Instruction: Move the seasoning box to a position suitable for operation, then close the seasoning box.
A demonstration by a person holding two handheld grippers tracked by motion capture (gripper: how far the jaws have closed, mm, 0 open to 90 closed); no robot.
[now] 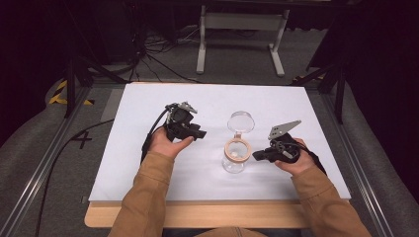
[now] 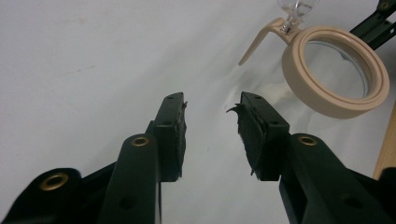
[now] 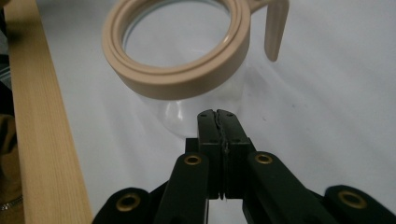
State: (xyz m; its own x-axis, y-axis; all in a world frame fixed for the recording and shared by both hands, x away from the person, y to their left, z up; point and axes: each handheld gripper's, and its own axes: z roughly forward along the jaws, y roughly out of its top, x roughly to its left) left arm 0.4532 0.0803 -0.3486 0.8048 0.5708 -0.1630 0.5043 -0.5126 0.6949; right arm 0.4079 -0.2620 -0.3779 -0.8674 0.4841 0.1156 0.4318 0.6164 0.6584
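Observation:
A clear glass jar [image 1: 236, 163] with a beige rim [image 1: 237, 149] stands upright near the table's middle, its hinged clear lid [image 1: 240, 121] flipped open to the far side. My left gripper [image 1: 199, 133] is left of the jar, a short gap away, and stands open. In the left gripper view its jaws [image 2: 210, 105] hold nothing, and the rim [image 2: 299, 84] is up at the right. My right gripper [image 1: 257, 155] is shut just right of the jar. In the right gripper view its tips [image 3: 217, 114] press together, empty, close to the glass wall [image 3: 173, 116] under the rim [image 3: 177, 79].
The white table top [image 1: 148, 158] has a wooden front edge [image 1: 197, 215], also seen as a strip [image 3: 42, 140] in the right gripper view. A beige latch tab [image 3: 276, 32] hangs from the jar's rim. Cables [image 1: 148, 64] and a white desk frame [image 1: 242, 22] lie beyond the table.

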